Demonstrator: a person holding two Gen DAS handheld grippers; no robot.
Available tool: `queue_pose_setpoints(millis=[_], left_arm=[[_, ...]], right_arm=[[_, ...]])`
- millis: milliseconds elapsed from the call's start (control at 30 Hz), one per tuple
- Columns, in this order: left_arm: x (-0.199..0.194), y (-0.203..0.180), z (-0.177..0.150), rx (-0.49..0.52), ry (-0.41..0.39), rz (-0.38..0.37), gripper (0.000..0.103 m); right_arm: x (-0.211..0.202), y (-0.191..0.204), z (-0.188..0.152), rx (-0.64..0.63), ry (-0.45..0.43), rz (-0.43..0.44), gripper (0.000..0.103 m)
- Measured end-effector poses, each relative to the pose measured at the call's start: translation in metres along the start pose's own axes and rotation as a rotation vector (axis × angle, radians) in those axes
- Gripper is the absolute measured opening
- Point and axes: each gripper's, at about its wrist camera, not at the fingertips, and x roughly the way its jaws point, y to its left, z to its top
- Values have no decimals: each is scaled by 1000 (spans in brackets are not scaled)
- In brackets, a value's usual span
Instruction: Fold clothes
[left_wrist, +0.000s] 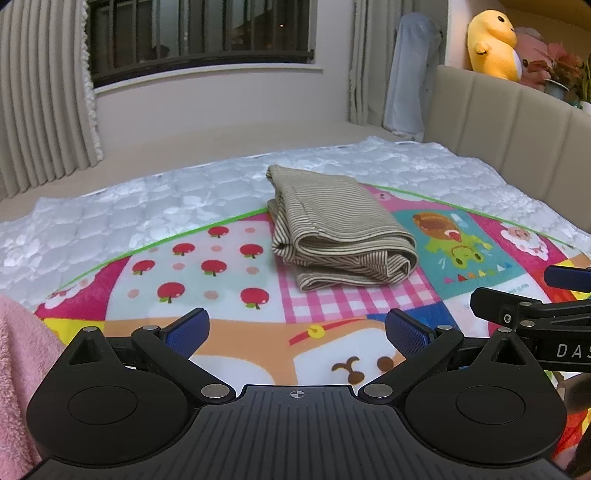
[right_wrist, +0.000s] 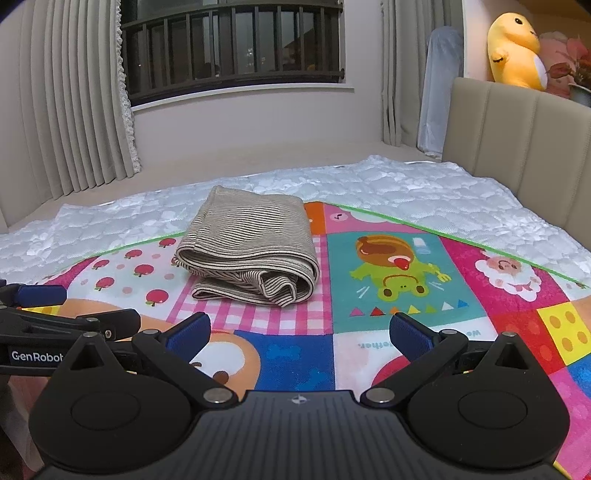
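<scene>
one garment (left_wrist: 341, 229), striped, folded, on mat (left_wrist: 221, 258) atop bed (left_wrist: 110, 206). long axis runs away from the grippers, thick rolled end nearest. left gripper (left_wrist: 297, 332): jaws spread, empty; garment ahead, slightly right, well apart. right gripper (right_wrist: 299, 332): jaws spread, empty; garment ahead, slightly left. neither clearly nearer. folding looks complete.

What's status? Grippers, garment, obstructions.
Left gripper open, empty. Right gripper open, empty. Striped garment folded on play mat, untouched. Nothing in the way.

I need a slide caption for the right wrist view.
Open right gripper faces a folded striped garment on a colourful play mat.
</scene>
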Motion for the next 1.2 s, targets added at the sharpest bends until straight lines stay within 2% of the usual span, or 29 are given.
queue_pose_setpoints(millis=[1200], left_arm=[[3, 2, 0, -23, 16, 14, 103]], right_arm=[[3, 3, -3, -28, 11, 12, 103]])
